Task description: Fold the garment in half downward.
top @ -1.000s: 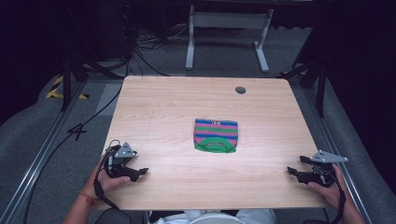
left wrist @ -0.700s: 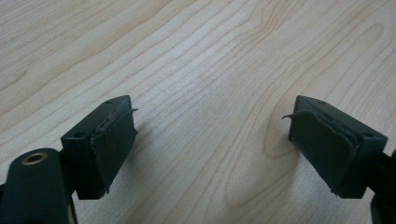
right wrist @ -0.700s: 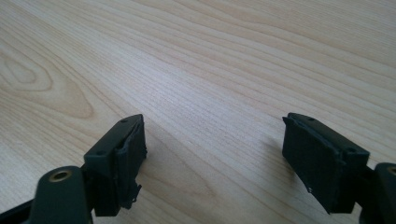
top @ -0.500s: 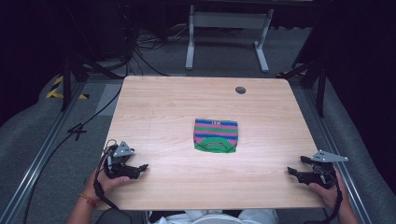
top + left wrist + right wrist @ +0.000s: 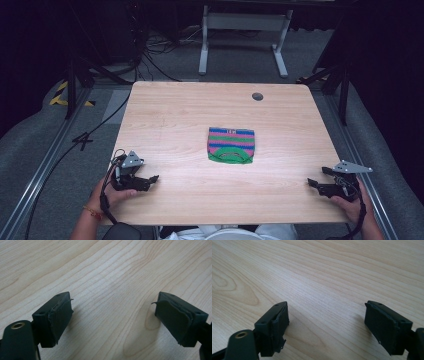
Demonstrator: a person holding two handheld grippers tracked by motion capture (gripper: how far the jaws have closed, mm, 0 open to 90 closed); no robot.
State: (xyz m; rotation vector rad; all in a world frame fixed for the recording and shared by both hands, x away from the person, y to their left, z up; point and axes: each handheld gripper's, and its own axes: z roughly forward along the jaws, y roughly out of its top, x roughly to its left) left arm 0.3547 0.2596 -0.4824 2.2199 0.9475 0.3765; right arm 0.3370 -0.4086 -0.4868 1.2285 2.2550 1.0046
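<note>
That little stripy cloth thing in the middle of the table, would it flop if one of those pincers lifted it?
Probably: the striped cloth lies flat and looks knitted, so it would likely droop from one pinched edge. It looks thin, so likely light. Pushed, it might bunch rather than slide.

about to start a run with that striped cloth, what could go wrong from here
1. The striped cloth lies flat on the table; a gripper may pinch only the top layer or push it along, bunching the fold.
2. The pads on the left gripper look frayed and peeling at the edges, so thin fabric might snag or slip.
3. Both the left gripper and the right gripper sit open near the table's near corners, so they could reach the cloth unevenly and skew it.
</note>
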